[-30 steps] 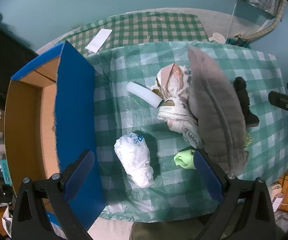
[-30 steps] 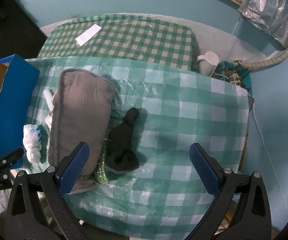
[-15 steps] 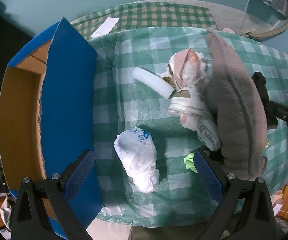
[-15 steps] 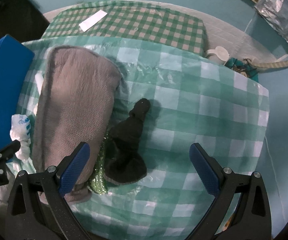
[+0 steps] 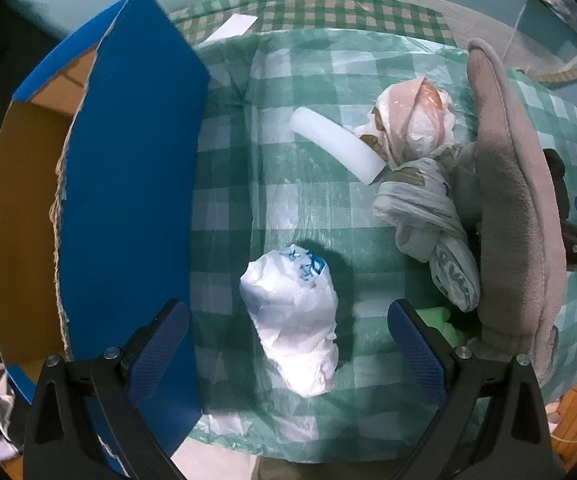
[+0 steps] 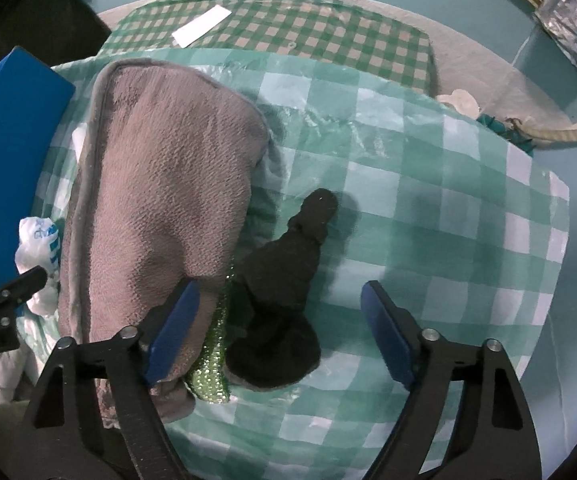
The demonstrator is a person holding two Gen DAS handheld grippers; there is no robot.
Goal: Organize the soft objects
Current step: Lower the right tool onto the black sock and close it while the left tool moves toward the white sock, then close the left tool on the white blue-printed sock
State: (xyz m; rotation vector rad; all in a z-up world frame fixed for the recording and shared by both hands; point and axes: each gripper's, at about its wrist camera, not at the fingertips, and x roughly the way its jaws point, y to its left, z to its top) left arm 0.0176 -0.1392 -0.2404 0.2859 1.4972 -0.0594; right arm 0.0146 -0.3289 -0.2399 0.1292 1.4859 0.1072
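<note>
Closest in, the left hand-held gripper (image 5: 288,344) is spread wide with nothing in it, hovering right over the crumpled white plastic bag (image 5: 294,320), which sits between its fingers on the checked surface (image 5: 224,216). That bag looks feather-light and crinkly, so I'd pinch it across the fat middle, since a loose edge would probably slip out. The right hand-held gripper (image 6: 278,334) is also wide and empty, lined up on the black sock (image 6: 284,296), with a glittery green strip (image 6: 212,364) just beside it. The sock is limp; I'd grab the bunched lower end. The big grey towel (image 6: 160,208) is draped beside both, floppy and bulkier. Further out there's a white foam tube (image 5: 336,146) touching some knotted bags (image 5: 420,184). The blue cardboard box (image 5: 128,184) stands open on the left, probably where everything goes.
</note>
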